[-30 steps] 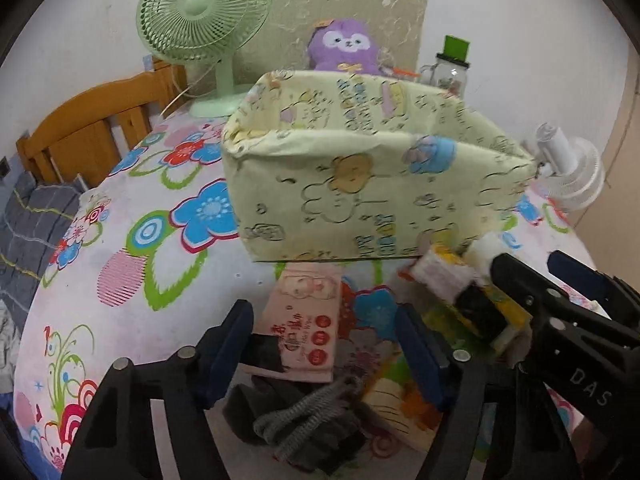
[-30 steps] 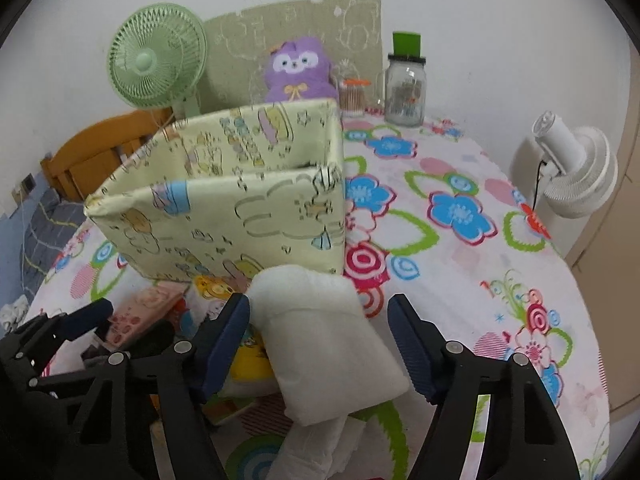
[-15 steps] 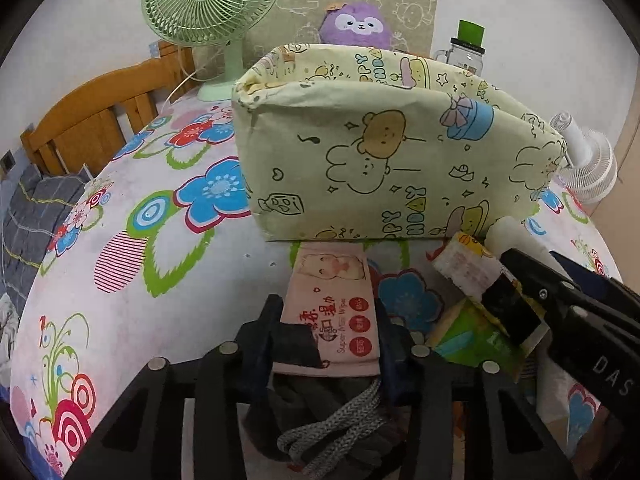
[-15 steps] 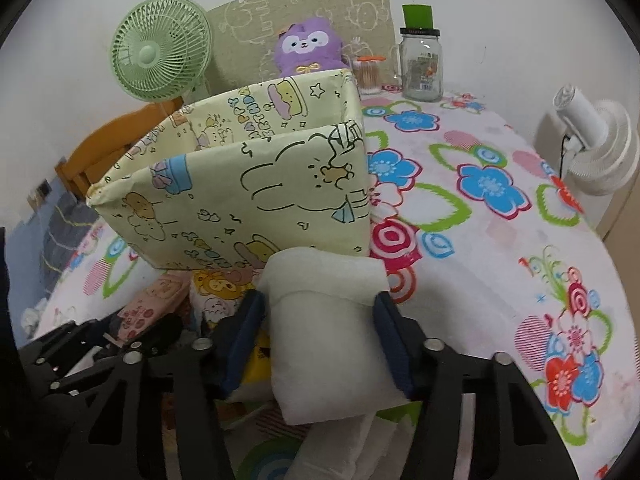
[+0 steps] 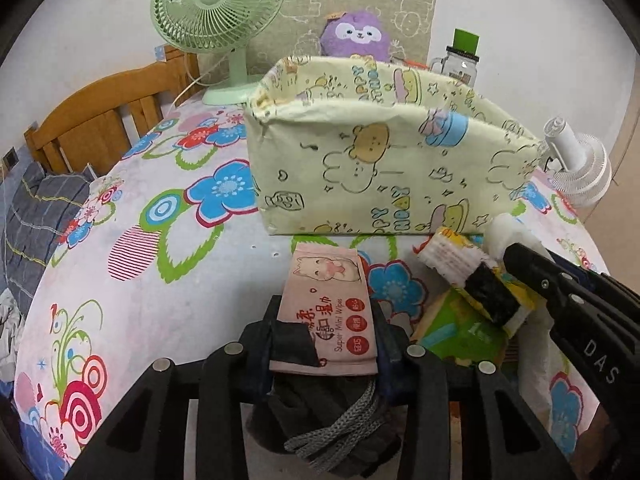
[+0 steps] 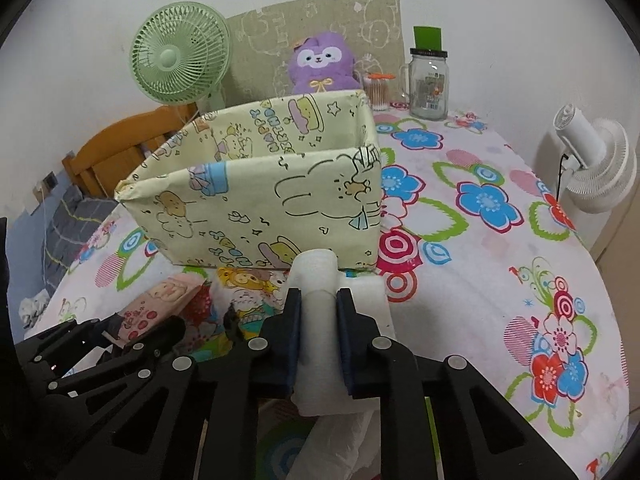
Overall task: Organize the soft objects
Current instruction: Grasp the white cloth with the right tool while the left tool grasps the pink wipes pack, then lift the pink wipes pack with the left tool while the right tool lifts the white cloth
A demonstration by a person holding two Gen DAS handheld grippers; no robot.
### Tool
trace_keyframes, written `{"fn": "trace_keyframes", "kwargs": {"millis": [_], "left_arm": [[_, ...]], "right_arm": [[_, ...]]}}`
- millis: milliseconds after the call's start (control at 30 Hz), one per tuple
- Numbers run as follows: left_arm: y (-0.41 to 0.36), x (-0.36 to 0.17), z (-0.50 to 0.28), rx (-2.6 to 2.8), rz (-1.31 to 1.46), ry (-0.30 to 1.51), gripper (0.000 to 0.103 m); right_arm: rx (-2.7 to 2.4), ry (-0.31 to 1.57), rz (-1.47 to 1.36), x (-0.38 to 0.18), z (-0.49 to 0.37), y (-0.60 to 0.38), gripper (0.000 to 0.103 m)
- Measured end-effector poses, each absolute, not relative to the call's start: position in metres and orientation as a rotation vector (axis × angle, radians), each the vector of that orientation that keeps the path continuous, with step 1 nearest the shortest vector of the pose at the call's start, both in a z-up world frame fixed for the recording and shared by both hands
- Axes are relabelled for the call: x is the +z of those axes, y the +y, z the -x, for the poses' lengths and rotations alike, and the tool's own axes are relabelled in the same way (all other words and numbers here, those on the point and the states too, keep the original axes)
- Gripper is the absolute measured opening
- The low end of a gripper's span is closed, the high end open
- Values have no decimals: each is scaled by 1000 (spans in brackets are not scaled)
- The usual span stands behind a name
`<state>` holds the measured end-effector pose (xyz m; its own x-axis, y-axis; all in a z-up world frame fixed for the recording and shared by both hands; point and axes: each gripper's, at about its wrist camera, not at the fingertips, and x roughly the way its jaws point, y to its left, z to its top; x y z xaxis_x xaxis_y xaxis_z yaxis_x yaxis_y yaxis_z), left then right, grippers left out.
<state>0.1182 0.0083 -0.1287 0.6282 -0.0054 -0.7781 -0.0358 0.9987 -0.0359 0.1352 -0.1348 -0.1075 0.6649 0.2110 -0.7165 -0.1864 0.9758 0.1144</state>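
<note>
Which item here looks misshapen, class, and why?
The white soft pack in front of the fabric bin: the right tongs have just closed on it, pinching its middle narrow while its end bulges. Nothing looks spilled.

Your floral tablecloth (image 5: 132, 248) looks like smooth, matt cloth. At upper centre, the yellow storage box (image 5: 376, 176) is fabric-covered, creased along its rim. The pink wipes pack (image 5: 326, 312) at lower centre is soft plastic film with a slight sheen, and the grey knit glove (image 5: 332, 436) below it is rough and ribbed. In your right view, the white pad (image 6: 318, 320) at centre looks soft and fibrous. The jar (image 6: 429, 88) at upper right is clear, glossy glass. The headboard (image 5: 104, 120) at left is varnished wood.
</note>
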Motion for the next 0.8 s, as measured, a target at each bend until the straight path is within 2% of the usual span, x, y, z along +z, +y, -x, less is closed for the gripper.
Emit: {"fn": "trace_keyframes", "kwargs": {"millis": [800], "left_arm": [[-10, -70, -77, -31, 25, 745, 39]], "right_arm": [[235, 679, -18, -49, -88, -130, 20]]}}
